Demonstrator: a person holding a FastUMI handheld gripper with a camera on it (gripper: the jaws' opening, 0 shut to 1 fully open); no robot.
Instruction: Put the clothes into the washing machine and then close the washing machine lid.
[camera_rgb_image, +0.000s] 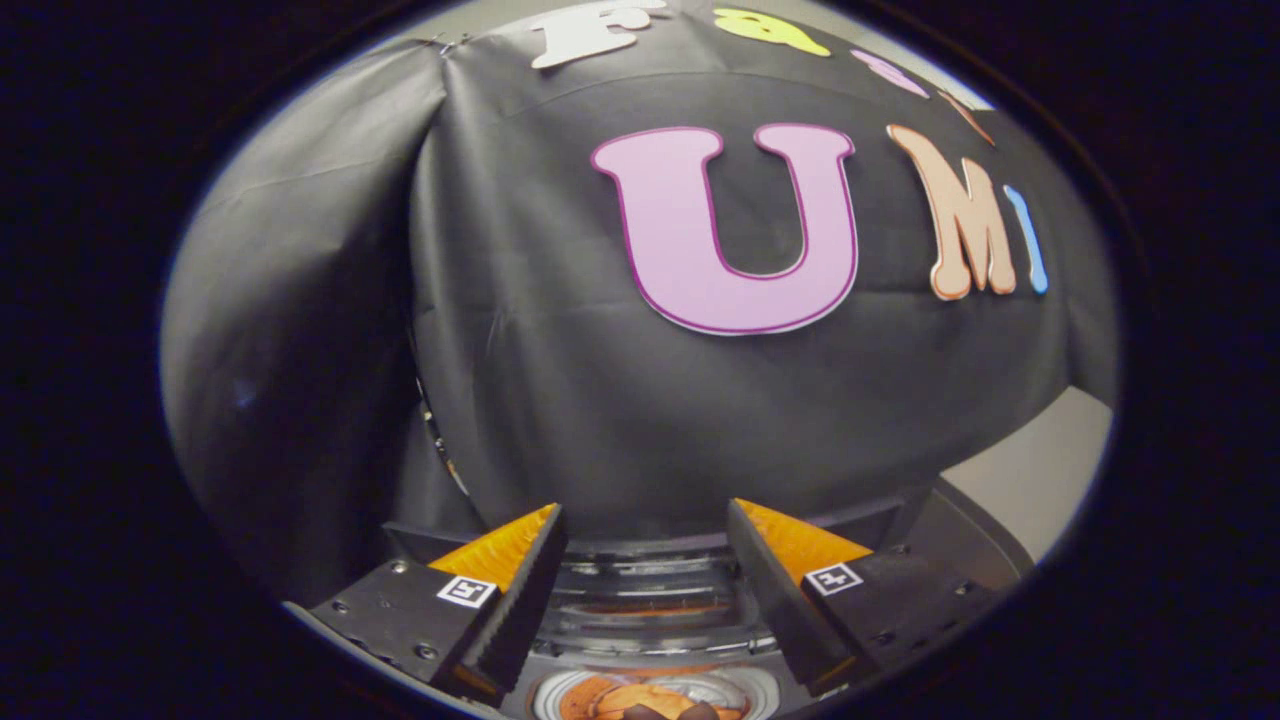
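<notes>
Handheld two-finger gripper (647, 520) spread wide, fingers (520, 590) well apart with nothing between the tips, nothing pressed or held. Square black-and-white marker tags stuck on both dark finger blocks (400, 615). Pointed mostly at the black cloth wall of the booth (620, 420), hung in folds and creased at a corner seam well beyond the fingers.

Seen in the gap between the fingers and just below them: the top of a grey, glossy washing machine (655, 600), with a clear, ridged rim or lid edge catching reflections. Lower still, right under the fingers, a round opening (655, 695) ringed in pale metal, with something orange and rounded inside (640, 700); too cropped and glare-struck to say whether cloth or part of the drum. Lid position hard to judge, whether raised or lying flat cannot be told.

Grey angled panel of the machine (965, 545) just past the right-hand finger, and beyond it a pale plain surface (1040, 480) under the hem of the cloth
</notes>
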